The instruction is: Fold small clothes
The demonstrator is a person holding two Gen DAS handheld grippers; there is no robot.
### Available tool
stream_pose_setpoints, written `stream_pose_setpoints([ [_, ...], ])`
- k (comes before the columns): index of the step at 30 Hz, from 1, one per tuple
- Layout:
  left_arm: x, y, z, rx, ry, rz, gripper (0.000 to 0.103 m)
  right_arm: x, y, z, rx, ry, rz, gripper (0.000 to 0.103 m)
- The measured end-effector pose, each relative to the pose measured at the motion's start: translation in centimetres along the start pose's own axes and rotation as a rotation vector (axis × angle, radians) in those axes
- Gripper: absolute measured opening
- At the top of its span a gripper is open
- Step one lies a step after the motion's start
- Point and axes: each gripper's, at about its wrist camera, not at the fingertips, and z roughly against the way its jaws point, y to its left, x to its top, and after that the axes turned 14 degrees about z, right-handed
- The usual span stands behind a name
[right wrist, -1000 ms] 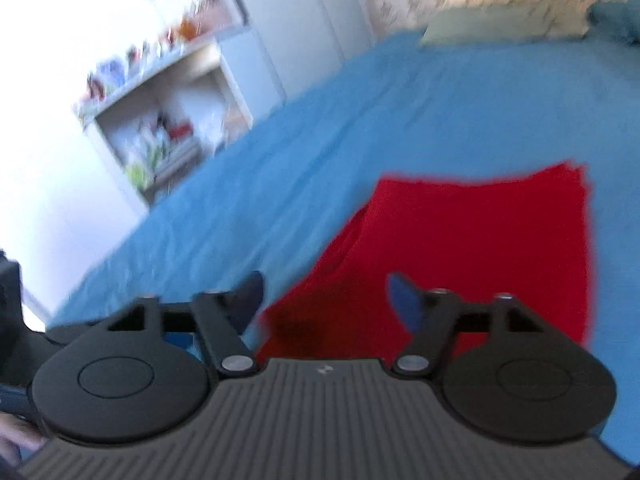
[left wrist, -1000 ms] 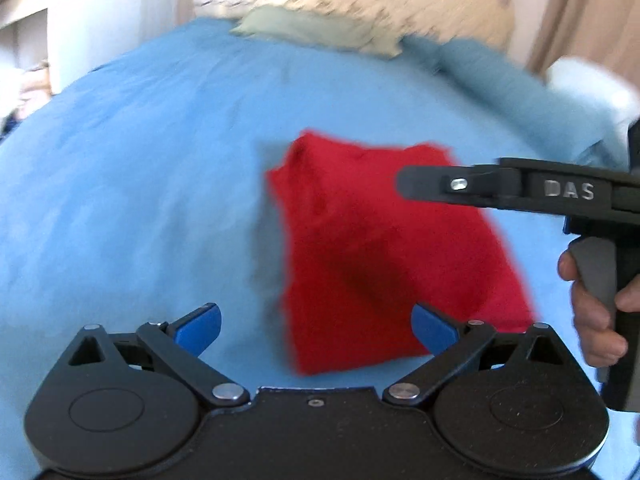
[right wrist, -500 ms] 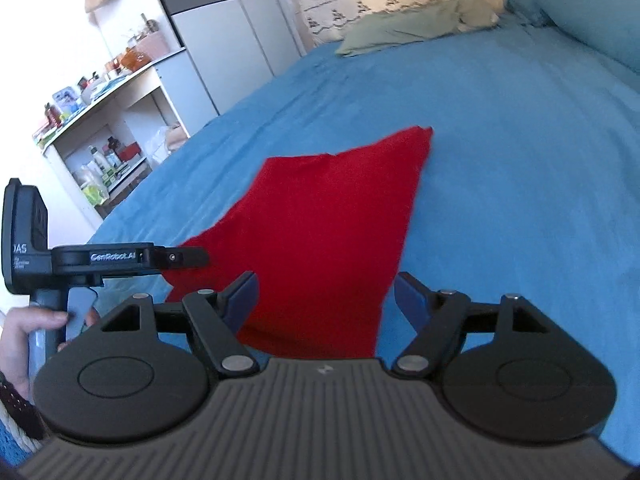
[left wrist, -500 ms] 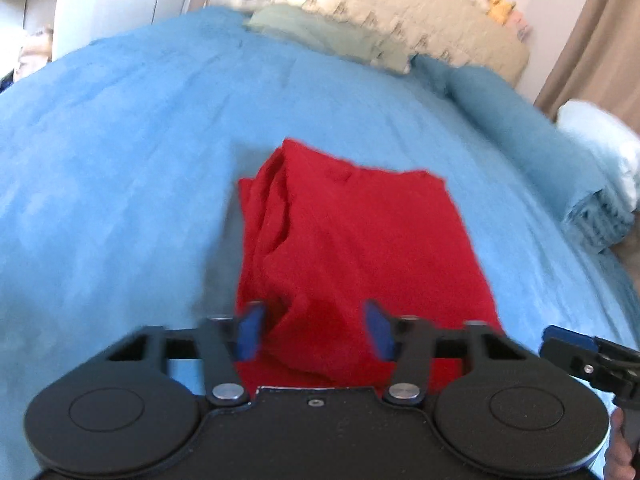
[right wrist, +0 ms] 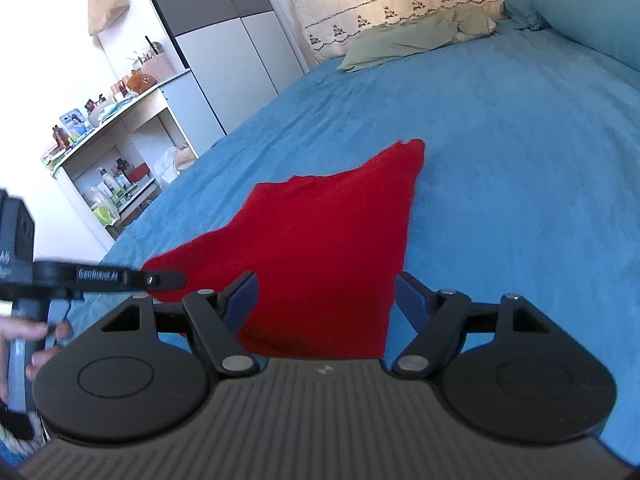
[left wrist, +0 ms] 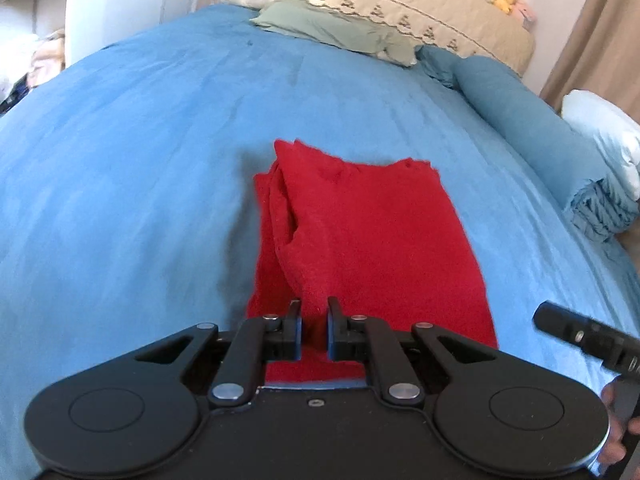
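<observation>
A red garment [left wrist: 372,240] lies folded on the blue bed cover [left wrist: 120,160], with bunched layers along its left side. My left gripper [left wrist: 314,308] is at the garment's near edge, its jaws closing, and a ridge of red cloth is pinched between the pads. In the right wrist view the same red garment [right wrist: 320,248] spreads ahead of my right gripper [right wrist: 326,292], which stands open and straddles the near edge without pressing it. The left gripper [right wrist: 120,278] shows at the left there, held by a hand [right wrist: 24,332].
A green pillow [left wrist: 332,32] and a quilted headboard [left wrist: 400,4] are at the far end of the bed. A rolled blue blanket [left wrist: 520,120] lies along the right side. An open shelf with bottles [right wrist: 112,160] and a wardrobe [right wrist: 224,40] stand left of the bed.
The left jaws went from wide apart to nearly together on the garment's near edge. The right gripper swung from above the garment down to its near right side.
</observation>
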Motion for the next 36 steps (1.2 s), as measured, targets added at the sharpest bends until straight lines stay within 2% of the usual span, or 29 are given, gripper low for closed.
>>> stream_pose_setpoints([
  [3,-1.4,1.3,-1.5,0.044,-0.001,0.017,0.021,-0.4,-0.2,-0.5,0.002,0.026,-0.005,0.091],
  [5,-1.6,2.1,-2.3,0.06,-0.009,0.045,0.04,-0.7,-0.2,-0.8,-0.014,0.046,0.008,0.09],
  [7,-1.6,2.4,-1.6,0.068,-0.048,0.062,0.054,-0.9,0.1,-1.0,-0.039,0.065,0.029,0.09],
  [9,-1.5,2.3,-0.4,0.081,-0.089,0.034,0.067,-0.9,0.1,-1.1,-0.045,0.075,0.045,0.091],
  [11,-0.6,2.3,0.4,0.102,-0.122,-0.008,0.09,-0.6,0.0,-1.2,-0.041,0.087,0.058,0.091],
  [13,1.0,1.7,1.0,0.127,-0.145,-0.068,0.103,0.4,-0.1,-1.4,-0.021,0.115,0.087,0.092],
  [15,2.9,1.4,1.5,0.15,-0.156,-0.126,0.103,2.1,0.0,-1.2,-0.017,0.136,0.147,0.103],
  [18,5.7,0.1,0.9,0.165,-0.111,-0.186,0.103,4.5,0.4,-0.6,-0.066,0.101,0.221,0.103],
  [21,7.7,-0.2,-0.8,0.098,-0.053,-0.177,0.103,6.5,0.2,-1.6,-0.086,0.101,0.236,0.103],
  [25,9.9,0.4,-4.6,-0.064,0.09,-0.073,0.103,7.8,-1.7,-5.7,-0.081,0.206,0.14,0.103],
  [28,11.3,1.8,-8.0,-0.131,0.192,0.047,0.103,7.9,-3.3,-8.4,-0.027,0.247,0.046,0.103],
  [31,11.2,2.9,-10.5,-0.16,0.257,0.092,0.101,7.7,-4.0,-10.4,0.003,0.266,0.014,0.103],
  [34,10.5,3.1,-11.9,-0.13,0.291,0.053,0.093,7.0,-4.6,-12.2,0.017,0.291,-0.014,0.103],
  [36,9.9,3.1,-12.3,-0.138,0.296,0.021,0.088,6.3,-4.9,-13.1,0.039,0.304,-0.039,0.103],
])
